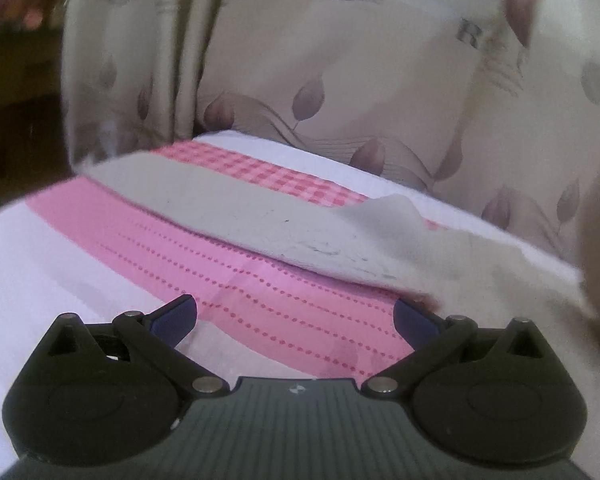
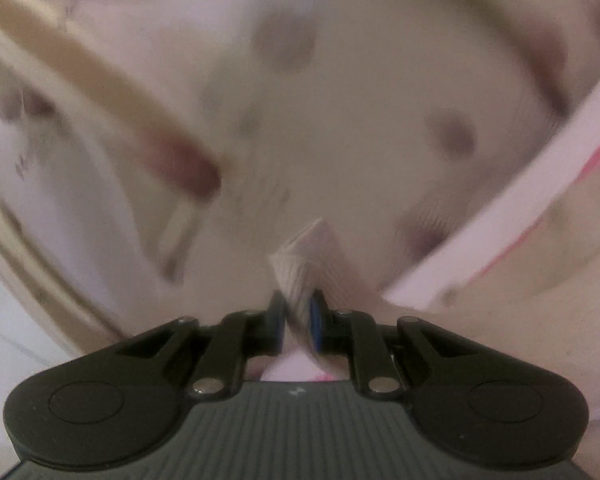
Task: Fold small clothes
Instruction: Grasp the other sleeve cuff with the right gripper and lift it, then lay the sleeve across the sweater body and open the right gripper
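Observation:
A pale beige garment (image 1: 260,208) lies across the pink-and-white bedspread (image 1: 260,304), its right part lifted and blurred toward the frame's right edge. My left gripper (image 1: 296,316) hovers low over the pink dotted stripe, open, with nothing between its blue fingers (image 1: 176,316). In the right wrist view my right gripper (image 2: 298,320) is shut on a ribbed, pale edge of the garment (image 2: 300,272), which sticks up from between the pads. Everything behind it is smeared by motion.
A beige curtain (image 1: 340,80) with mauve leaf prints hangs just behind the bed. Dark furniture (image 1: 16,120) stands at the left. A white and pink band of bedding (image 2: 520,200) crosses the right wrist view at the right.

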{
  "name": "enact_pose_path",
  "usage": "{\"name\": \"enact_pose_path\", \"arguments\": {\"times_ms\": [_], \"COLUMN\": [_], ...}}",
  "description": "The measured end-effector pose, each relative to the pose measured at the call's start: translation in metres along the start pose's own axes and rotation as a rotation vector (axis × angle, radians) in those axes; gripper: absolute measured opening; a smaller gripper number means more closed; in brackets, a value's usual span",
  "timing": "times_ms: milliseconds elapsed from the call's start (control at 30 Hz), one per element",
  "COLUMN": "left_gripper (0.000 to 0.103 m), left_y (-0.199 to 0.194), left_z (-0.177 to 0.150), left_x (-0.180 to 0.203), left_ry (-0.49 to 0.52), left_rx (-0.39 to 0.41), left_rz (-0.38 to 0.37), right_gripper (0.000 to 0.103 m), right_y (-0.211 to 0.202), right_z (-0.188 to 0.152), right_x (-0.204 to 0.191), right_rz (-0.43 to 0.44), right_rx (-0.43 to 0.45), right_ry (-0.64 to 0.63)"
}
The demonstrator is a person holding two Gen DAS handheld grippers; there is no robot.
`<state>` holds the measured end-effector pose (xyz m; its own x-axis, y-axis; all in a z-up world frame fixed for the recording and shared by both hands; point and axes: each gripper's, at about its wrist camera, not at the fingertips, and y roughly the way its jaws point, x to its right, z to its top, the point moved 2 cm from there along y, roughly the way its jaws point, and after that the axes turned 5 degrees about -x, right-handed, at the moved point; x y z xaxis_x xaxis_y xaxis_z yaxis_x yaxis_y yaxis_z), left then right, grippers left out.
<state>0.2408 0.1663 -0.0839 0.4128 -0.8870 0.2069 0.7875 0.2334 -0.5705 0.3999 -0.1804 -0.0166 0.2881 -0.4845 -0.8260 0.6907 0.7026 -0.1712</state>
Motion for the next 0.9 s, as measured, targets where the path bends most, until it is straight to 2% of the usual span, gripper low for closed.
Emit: {"name": "enact_pose_path", "arguments": {"times_ms": [133, 233, 500, 733, 800, 900], "left_gripper": [0.103, 0.103, 0.103, 0.103, 0.103, 0.103], "left_y": [0.003, 0.002, 0.001, 0.002, 0.002, 0.003], "left_z": [0.002, 0.002, 0.001, 0.001, 0.001, 0.002], "left_x": [-0.009, -0.01, -0.011, -0.012, -0.012, -0.015], "left_ry": [-0.058, -0.065, -0.077, -0.104, -0.101, -0.109], "left_rx": [-0.015, -0.013, -0.009, -0.01, -0.012, -0.019], "left_rz": [-0.031, -0.051, -0.065, -0.07, -0.071, -0.074], "right_gripper": [0.013, 0.013, 0.013, 0.016, 0.016, 0.035], "right_y": [0.044, 0.06, 0.088, 0.108, 0.111, 0.101], "right_z": [-0.038, -0.056, -0.064, -0.091, -0.097, -0.103], "right_x": [-0.008, -0.005, 0.005, 0.007, 0.009, 0.012], "right_rz": [-0.037, -0.075, -0.146, -0.197, -0.192, -0.19], "right_rx": [-0.086, -0.122, -0.174, -0.254, -0.287, -0.307], "right_ry": [-0.043, -0.067, -0.124, -0.219, -0.213, -0.2]}}
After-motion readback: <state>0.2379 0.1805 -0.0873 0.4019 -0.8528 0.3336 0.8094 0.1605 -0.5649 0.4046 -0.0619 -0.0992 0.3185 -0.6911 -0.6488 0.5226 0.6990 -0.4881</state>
